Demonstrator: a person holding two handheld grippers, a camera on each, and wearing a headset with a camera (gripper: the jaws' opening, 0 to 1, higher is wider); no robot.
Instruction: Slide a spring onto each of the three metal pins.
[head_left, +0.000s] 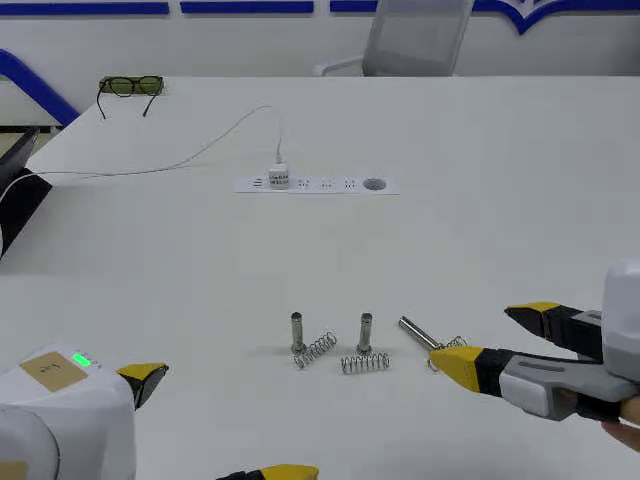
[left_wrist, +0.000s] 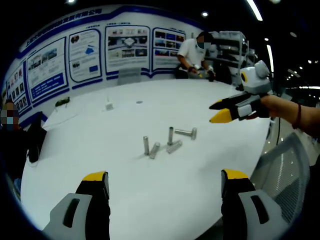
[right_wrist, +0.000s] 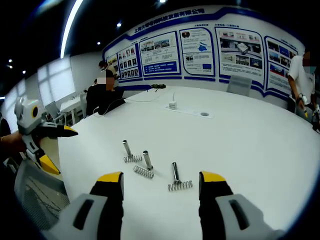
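Two metal pins (head_left: 297, 332) (head_left: 365, 331) stand upright on the white table (head_left: 480, 200). A third pin (head_left: 418, 333) lies on its side to their right. One loose spring (head_left: 318, 349) rests by the left pin, another (head_left: 365, 363) by the middle pin, and a third (head_left: 447, 350) by the lying pin. My right gripper (head_left: 497, 340) is open just right of that third spring, with nothing between its jaws. My left gripper (head_left: 215, 425) is open near the front left edge, well short of the pins. The right gripper view shows the pins (right_wrist: 147, 159) and springs (right_wrist: 180, 186) ahead of the right gripper (right_wrist: 161, 177).
A white power strip (head_left: 316, 184) with a plugged charger (head_left: 279, 177) and its cable lies mid-table. Glasses (head_left: 130, 86) sit at the far left. A grey chair (head_left: 415, 40) stands behind the table. People (right_wrist: 105, 90) sit and stand beyond the table edges.
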